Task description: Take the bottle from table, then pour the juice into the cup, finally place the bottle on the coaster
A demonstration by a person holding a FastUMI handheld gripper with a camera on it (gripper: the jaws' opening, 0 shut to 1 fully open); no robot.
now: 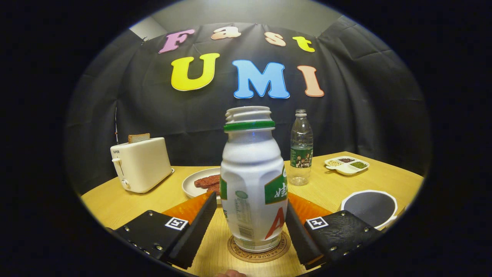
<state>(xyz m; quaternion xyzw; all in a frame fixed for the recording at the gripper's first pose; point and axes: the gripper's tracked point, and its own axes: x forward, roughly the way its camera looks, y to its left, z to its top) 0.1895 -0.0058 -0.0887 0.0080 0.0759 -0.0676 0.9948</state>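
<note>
Standing on coaster (258, 251), bottle (252, 184) between parted tongs (250, 227), wooden table (115, 204), black cloth wall (365, 115)

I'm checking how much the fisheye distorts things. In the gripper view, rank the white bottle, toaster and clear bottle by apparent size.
1. White bottle, between the open gripper fingers, inflated by nearness.
2. Toaster.
3. Clear bottle.

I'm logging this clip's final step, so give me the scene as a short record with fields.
bottle: white bottle, uncapped, upright on the coaster
hand-held gripper: open, one finger either side of the bottle, right finger close to it, left finger apart
cup: right of the fingers, contents cannot be told
beyond: toaster with bread, plate of meat, clear water bottle, divided dish
surface: wooden table
</note>
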